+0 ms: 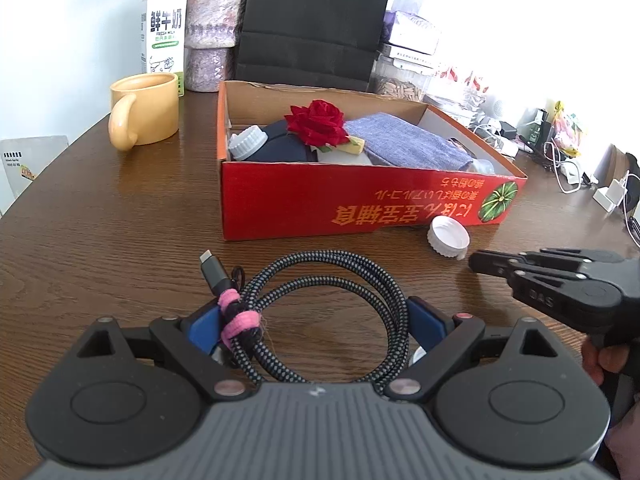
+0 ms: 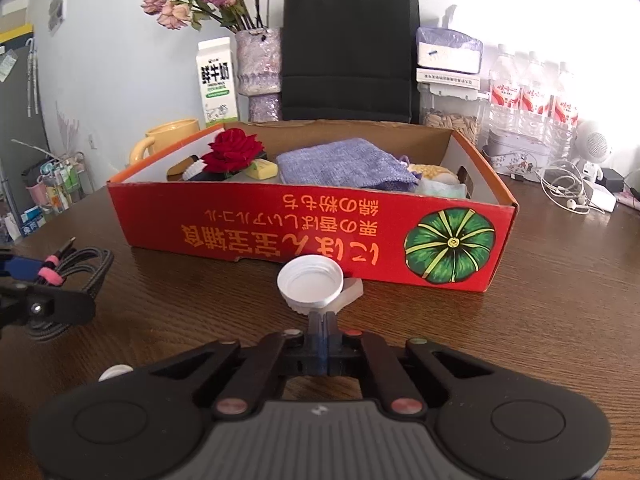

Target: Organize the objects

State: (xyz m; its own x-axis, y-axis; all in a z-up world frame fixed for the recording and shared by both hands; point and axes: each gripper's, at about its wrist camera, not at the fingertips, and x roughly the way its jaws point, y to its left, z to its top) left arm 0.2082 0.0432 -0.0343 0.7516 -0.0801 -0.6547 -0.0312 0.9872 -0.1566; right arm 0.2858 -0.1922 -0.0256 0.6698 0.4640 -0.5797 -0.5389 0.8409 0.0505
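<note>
Red box [image 2: 256,224] at centre table, both grippers working in front of it.
Left gripper [image 1: 316,320] spread wide around the coiled cable [image 1: 320,312], pads not pressing; right gripper [image 2: 320,320] fully closed, empty, tips just behind the white cap [image 2: 311,282] by the box wall.

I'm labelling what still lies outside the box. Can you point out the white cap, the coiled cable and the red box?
White cap [image 2: 310,282]: right wrist view, its open inside.
Coiled cable [image 1: 320,268]: left wrist view, top of the braided loop.
Red box [image 2: 248,228]: right wrist view, its printed front wall.
</note>
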